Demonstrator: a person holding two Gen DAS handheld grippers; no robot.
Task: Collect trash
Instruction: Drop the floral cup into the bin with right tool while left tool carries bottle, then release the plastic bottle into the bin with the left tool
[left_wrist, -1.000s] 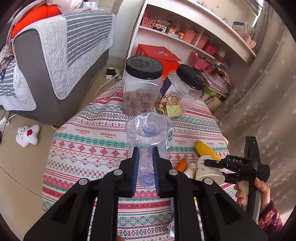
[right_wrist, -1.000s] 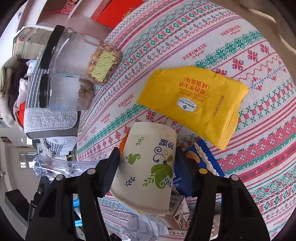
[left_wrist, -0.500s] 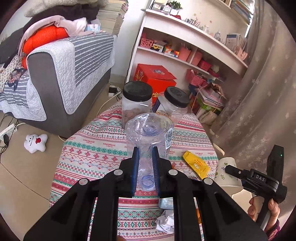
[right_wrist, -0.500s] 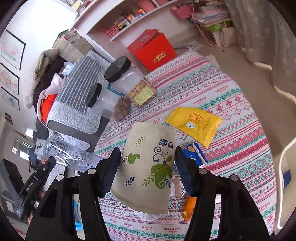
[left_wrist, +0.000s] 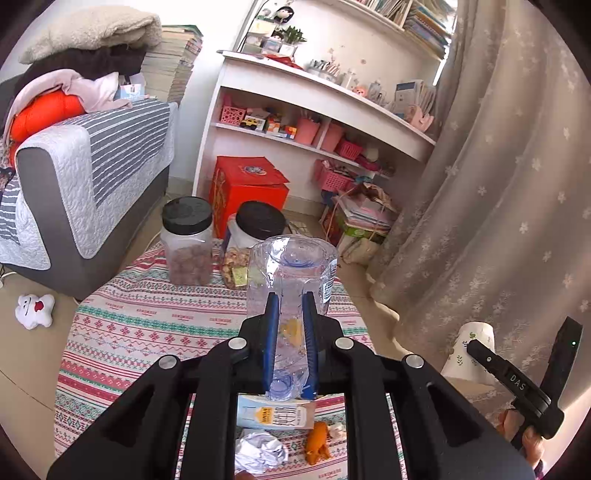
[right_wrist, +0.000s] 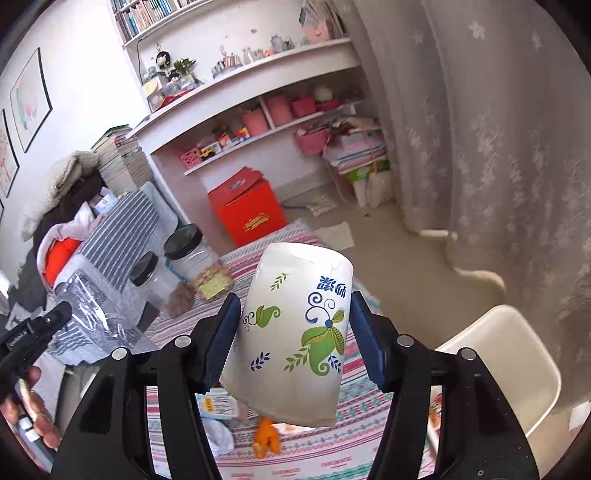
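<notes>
My left gripper (left_wrist: 290, 306) is shut on a clear crushed plastic bottle (left_wrist: 293, 271) and holds it high above the patterned table (left_wrist: 147, 325). My right gripper (right_wrist: 293, 314) is shut on a white paper cup (right_wrist: 291, 332) with green leaf print, held upside down above the table; the cup also shows in the left wrist view (left_wrist: 467, 350). On the table below lie a crumpled white paper (left_wrist: 260, 452), an orange peel (left_wrist: 317, 441) and a small carton (left_wrist: 275, 413).
Two black-lidded snack jars (left_wrist: 188, 243) stand at the table's far edge. A grey sofa (left_wrist: 92, 173) is at the left, a red box (left_wrist: 245, 192) and white shelves (left_wrist: 314, 110) behind, a curtain (left_wrist: 498, 203) at the right. A white chair (right_wrist: 506, 358) stands beside the table.
Both grippers have risen well above the table with the bottle and the cup still held. The views now look more level at the shelves and curtain.
</notes>
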